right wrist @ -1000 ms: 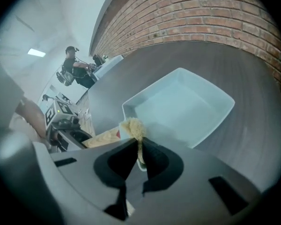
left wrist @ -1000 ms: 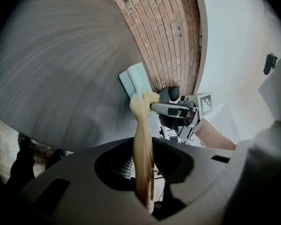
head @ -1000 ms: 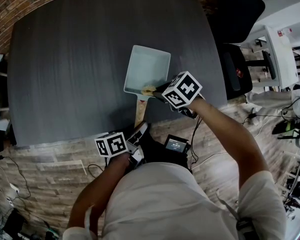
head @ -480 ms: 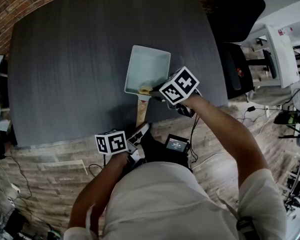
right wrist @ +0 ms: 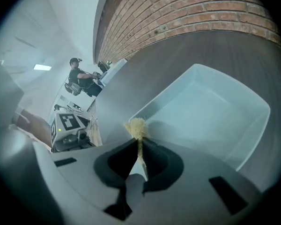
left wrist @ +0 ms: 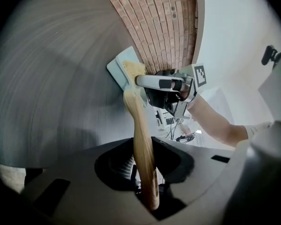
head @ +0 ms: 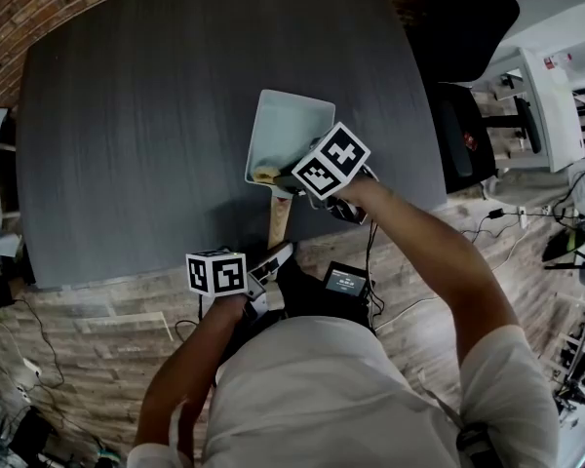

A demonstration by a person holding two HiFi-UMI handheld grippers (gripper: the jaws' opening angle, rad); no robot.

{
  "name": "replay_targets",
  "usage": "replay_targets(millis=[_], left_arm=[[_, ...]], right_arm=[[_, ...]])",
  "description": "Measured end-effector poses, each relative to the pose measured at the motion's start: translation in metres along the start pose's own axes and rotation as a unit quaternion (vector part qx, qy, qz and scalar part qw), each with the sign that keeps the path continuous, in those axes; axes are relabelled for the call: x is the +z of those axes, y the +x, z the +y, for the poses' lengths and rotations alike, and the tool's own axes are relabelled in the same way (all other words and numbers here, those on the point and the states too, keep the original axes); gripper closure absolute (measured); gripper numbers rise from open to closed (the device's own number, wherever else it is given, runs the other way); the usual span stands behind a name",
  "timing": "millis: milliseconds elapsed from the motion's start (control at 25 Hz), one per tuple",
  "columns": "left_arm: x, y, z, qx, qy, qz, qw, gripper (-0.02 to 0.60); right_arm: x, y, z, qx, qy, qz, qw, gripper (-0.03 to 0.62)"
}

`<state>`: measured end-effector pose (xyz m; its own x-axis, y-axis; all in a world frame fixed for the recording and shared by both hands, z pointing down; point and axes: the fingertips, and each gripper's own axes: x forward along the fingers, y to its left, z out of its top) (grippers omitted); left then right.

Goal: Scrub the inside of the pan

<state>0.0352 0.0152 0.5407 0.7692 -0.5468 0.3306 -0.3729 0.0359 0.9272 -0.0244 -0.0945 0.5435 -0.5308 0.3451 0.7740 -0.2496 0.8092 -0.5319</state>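
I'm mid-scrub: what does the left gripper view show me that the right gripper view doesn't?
Only the left gripper view: the wooden handle clamped in the left gripper, and the right gripper seen from outside, reaching over the pan.

Only the right gripper view: the pan's pale inside floor, the scrubber pinched between the right gripper's own jaws at the pan's near edge, and a seated person far off.

Both: the pan, the scrubber's yellow tuft, the dark table and the brick wall.

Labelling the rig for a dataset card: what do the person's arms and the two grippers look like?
Left gripper and right gripper: grey-and-black bodies, each topped by a white cube with black square markers. The person wears a white short-sleeved shirt.
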Motion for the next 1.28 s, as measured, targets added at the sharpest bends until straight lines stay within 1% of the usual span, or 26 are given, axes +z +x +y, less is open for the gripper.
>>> replay_targets(millis=[280,400,560,680,960,1280], left_arm=[[-0.003,0.001,0.0,-0.004,0.017,0.029,0.9994,0.472],[-0.003,0.001,0.0,-0.002,0.022,0.037,0.9991,0.472],[-0.004,0.001,0.0,0.001,0.027,0.044,0.9987,0.472],[-0.005,0.003,-0.001,0.003,0.033,0.051,0.9982,0.471],[-0.008,0.005,-0.001,0.003,0.045,0.066,0.9968,0.469],[-0.012,0.006,-0.003,0.002,0.061,0.091,0.994,0.466]], right_arm=[[0.009,0.013,0.003,0.008,0.004,-0.011,1.0,0.557],[0.009,0.012,0.002,0.002,0.0,-0.005,1.0,0.557],[0.012,0.013,-0.001,-0.028,-0.028,0.024,0.999,0.557],[0.017,0.01,-0.009,-0.05,-0.037,0.031,0.998,0.557],[0.038,-0.001,-0.038,-0.101,-0.015,0.014,0.995,0.557],[0.056,-0.01,-0.063,-0.134,0.004,0.004,0.991,0.557]])
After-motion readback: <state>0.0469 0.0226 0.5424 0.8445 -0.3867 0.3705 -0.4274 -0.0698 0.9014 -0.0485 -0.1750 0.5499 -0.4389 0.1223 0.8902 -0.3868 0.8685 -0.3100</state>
